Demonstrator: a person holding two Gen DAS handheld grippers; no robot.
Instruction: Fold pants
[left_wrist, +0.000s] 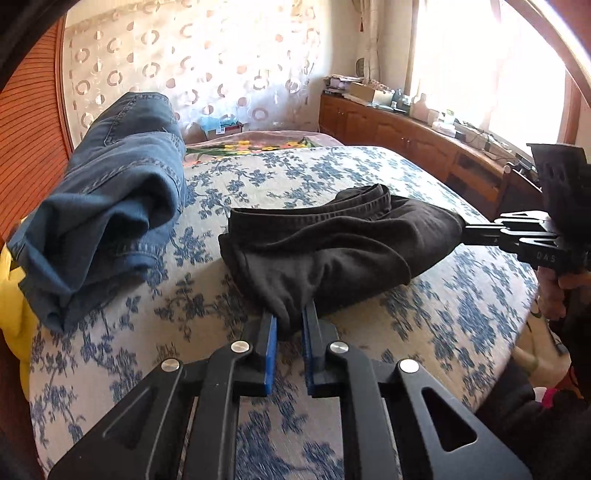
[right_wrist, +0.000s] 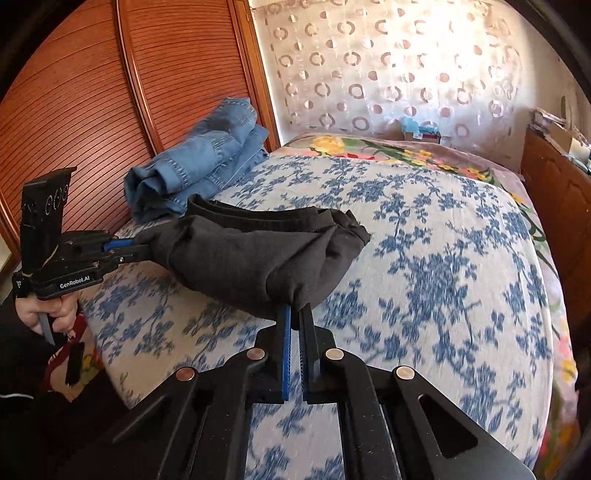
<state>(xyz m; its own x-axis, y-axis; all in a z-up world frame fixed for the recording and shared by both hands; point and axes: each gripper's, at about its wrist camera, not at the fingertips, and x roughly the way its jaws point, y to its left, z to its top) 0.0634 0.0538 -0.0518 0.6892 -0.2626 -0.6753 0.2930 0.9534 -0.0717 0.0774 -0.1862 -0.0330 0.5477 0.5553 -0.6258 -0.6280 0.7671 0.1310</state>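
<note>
The left gripper (left_wrist: 290, 325) pinches one end of the black pants (left_wrist: 332, 247), and the right gripper (right_wrist: 295, 314) pinches the other end. The pants hang between the two like a little hammock, low over the flowery bedspread (right_wrist: 443, 266) — whether they touch it cannot be told. Their long way runs from one gripper to the other. Both are held level, pointing across the bed. A folded pair of blue jeans (left_wrist: 110, 192) lies well apart — toward the wooden doors (right_wrist: 92, 110).
</note>
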